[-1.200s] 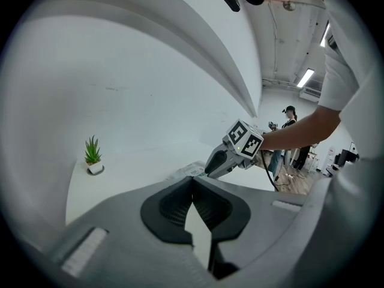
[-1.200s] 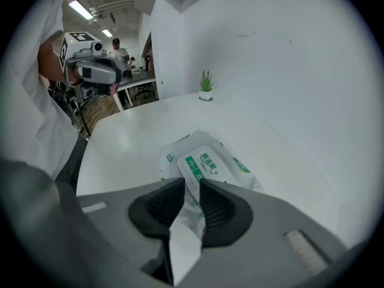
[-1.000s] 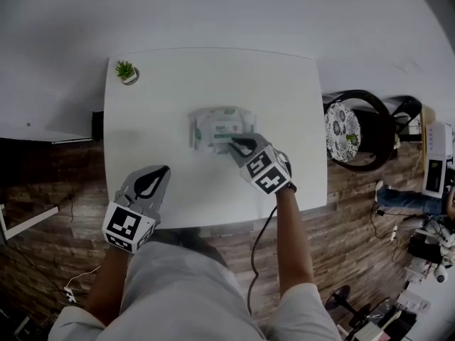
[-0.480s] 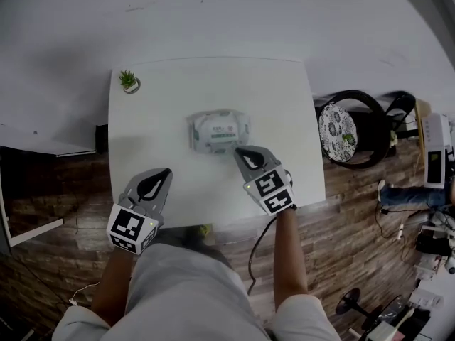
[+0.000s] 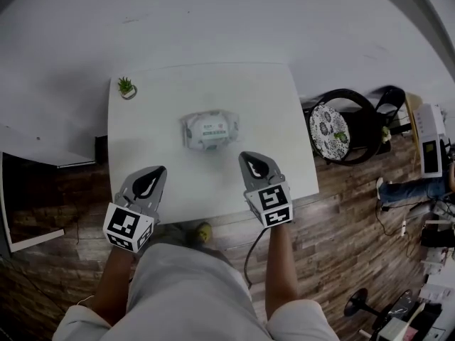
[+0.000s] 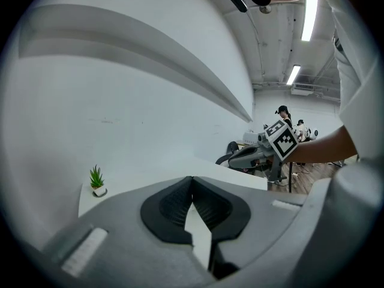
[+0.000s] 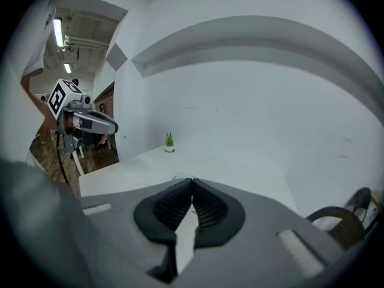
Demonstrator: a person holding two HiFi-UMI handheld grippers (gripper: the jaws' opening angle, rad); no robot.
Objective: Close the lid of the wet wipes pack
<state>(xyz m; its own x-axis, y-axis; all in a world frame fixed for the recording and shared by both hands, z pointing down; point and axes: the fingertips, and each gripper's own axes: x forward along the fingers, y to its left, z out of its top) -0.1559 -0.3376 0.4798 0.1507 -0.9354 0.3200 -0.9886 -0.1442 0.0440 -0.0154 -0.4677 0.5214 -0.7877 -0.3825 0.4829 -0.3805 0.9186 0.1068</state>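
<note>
A white wet wipes pack [image 5: 210,130] with a green label lies flat in the middle of the white table [image 5: 270,105]; its lid looks flat against the pack. My right gripper [image 5: 248,156] hovers near the front right, a short gap from the pack, shut and holding nothing. Over the front left part of the table my left gripper [image 5: 157,170] is also shut and empty. In the left gripper view the jaws [image 6: 192,179] meet at the tip. The right gripper view shows its jaws [image 7: 192,180] touching too.
A small potted plant [image 5: 126,87] stands at the table's far left corner. A black chair with a patterned cushion [image 5: 341,126] sits right of the table. A dark desk [image 5: 35,197] stands at the left on the wooden floor.
My right gripper has drawn back from the pack's near edge toward the table's front. The left gripper has stayed near the front left.
</note>
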